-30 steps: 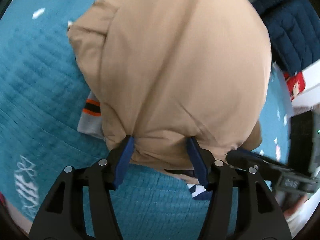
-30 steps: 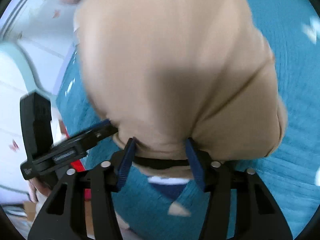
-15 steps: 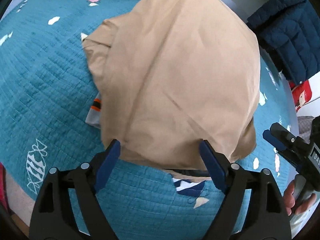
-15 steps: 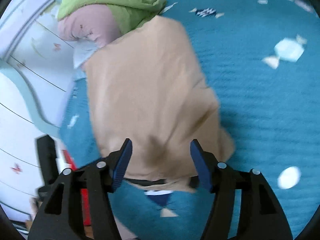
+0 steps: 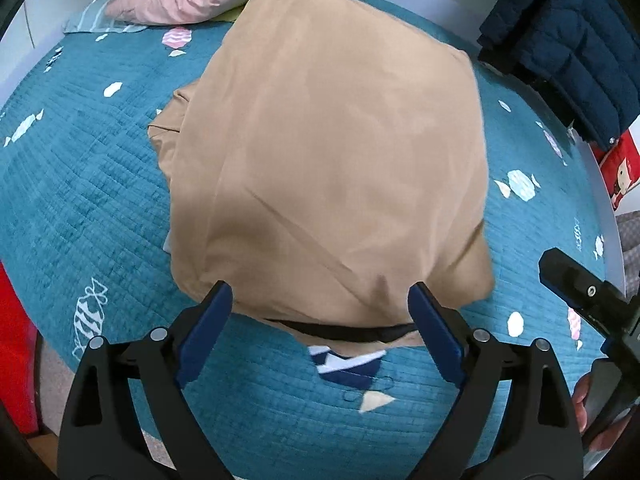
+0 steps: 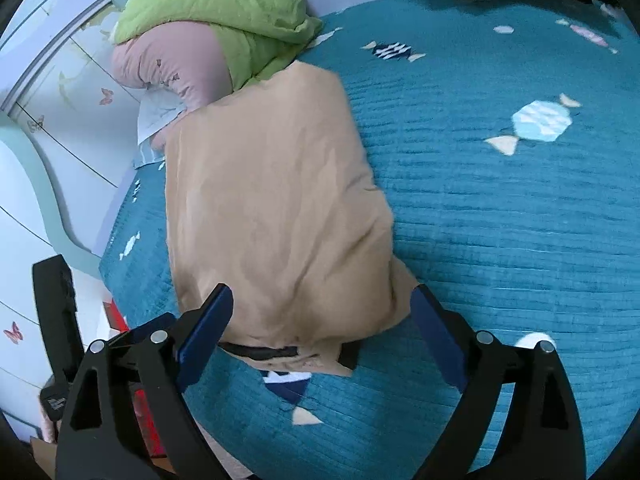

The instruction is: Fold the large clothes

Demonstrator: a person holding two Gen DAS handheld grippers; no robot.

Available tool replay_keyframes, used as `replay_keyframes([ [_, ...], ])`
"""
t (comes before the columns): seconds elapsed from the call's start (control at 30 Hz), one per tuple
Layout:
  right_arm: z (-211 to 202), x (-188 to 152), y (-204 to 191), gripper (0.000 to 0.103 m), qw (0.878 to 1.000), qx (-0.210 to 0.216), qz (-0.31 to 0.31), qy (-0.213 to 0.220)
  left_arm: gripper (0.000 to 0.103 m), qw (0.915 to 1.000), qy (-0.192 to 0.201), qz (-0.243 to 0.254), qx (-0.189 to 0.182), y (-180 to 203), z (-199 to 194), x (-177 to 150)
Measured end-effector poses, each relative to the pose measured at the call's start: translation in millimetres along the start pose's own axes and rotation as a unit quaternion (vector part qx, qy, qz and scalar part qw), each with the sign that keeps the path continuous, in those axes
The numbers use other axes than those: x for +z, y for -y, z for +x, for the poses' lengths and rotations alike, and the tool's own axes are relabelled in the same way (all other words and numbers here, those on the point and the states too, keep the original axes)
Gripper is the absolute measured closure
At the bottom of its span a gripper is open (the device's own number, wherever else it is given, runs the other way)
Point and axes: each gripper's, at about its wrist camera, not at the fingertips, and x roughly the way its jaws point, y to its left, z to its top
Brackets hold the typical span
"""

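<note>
Fingers: on my left gripper they stand wide apart, blue pads either side of the near hem, gripping nothing. My right gripper shows the same, fingers spread wide and empty over the near edge.

Item, left wrist view, left to right: red object at the frame edge; teal quilted bedspread with candy motifs; tan garment lying folded on the bedspread, a black band at its near hem; navy puffer jacket at far right.

Item, right wrist view, left to right: white cabinet with butterfly decals; pink bundle and green bundle touching the tan garment's far end; open bedspread to the right.
</note>
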Motion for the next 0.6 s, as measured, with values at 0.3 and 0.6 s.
replay_keyframes([
  [0.3,-40,-15,20,0.01,0.999,-0.001,-0.014,0.036,0.012,0.9991,0.034,0.016,0.02,46,-23,-17],
  [0.6,-99,-28,46,0.008,0.994,-0.046,-0.041,0.092,0.011,0.9969,0.067,0.039,0.009,116,-43,-43],
])
